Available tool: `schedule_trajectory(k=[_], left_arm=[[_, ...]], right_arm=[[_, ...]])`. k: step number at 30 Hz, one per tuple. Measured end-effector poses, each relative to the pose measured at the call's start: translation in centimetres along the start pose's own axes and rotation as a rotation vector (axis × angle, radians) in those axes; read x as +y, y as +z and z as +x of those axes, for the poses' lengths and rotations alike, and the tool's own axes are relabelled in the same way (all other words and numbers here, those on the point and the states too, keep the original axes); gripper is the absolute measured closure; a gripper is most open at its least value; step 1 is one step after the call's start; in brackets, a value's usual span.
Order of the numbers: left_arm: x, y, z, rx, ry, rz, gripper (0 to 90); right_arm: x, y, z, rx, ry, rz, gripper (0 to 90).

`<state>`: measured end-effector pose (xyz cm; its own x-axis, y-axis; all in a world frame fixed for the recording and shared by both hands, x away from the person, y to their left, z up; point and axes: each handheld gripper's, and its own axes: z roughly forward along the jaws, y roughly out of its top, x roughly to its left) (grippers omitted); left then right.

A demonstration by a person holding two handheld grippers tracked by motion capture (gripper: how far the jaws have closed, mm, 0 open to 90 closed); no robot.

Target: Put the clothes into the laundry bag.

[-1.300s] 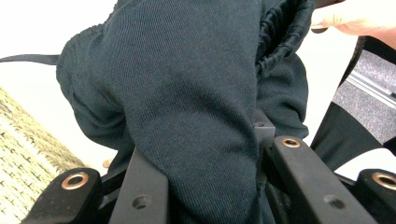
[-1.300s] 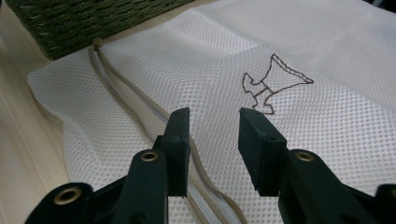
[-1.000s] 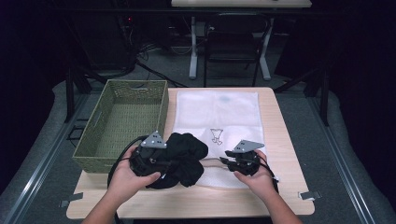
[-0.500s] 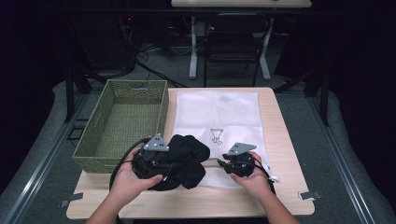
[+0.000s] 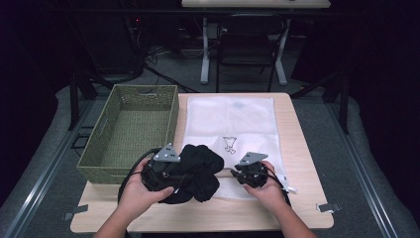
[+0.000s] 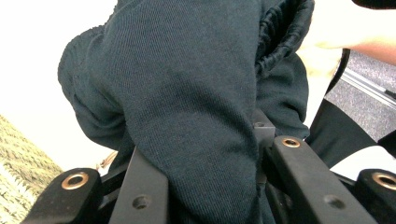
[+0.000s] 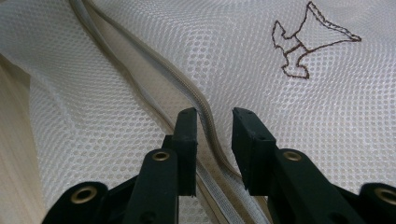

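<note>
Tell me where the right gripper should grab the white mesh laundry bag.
Probably the raised zipper edge of the white mesh laundry bag, from its near end. That ridge stands up off the flat mesh, and the right gripper already straddles it with jaws apart.

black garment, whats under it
The black garment lies on the near edge of the white mesh bag, which rests on the table. The left gripper clamps it. Whatever lies beneath its middle is covered.

A pale wooden surface (image 5: 307, 148) stands on grey carpeted floor (image 5: 376, 163) in a dark room. Behind it, a black chair (image 5: 246, 52) sits under another desk (image 5: 255, 4), cables (image 5: 148, 54) trailing nearby.
</note>
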<state>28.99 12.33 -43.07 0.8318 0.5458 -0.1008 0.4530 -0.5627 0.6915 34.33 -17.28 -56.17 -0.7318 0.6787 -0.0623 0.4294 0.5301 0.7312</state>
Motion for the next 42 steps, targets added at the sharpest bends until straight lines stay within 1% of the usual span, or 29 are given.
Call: schedule_trajectory(k=[5,8,17,25,29,35,42], left_arm=[[0.0,0.0,0.0,0.002,0.002,0.0,69.5],[0.0,0.0,0.0,0.002,-0.003,-0.003,69.5],[-0.2,0.2,0.0,0.0,-0.001,0.002,69.5],[-0.2,0.1,0.0,0.0,-0.004,0.002,69.5],[-0.2,0.1,0.0,0.0,-0.004,0.002,69.5],[-0.2,0.0,0.0,0.001,-0.002,-0.002,69.5],[-0.4,-0.1,0.1,0.002,-0.009,-0.007,69.5]], right_arm=[[0.0,0.1,0.0,0.006,0.002,0.008,76.5],[0.0,0.1,0.1,0.007,-0.011,0.01,79.7],[0.1,0.2,0.2,0.007,-0.022,0.023,85.7],[0.1,0.1,0.2,0.005,-0.023,0.023,87.1],[0.3,0.0,0.1,0.008,-0.035,0.018,87.2],[0.5,-0.4,0.1,0.012,-0.028,0.019,87.5],[1.1,-0.8,0.0,0.009,-0.051,0.026,87.7]])
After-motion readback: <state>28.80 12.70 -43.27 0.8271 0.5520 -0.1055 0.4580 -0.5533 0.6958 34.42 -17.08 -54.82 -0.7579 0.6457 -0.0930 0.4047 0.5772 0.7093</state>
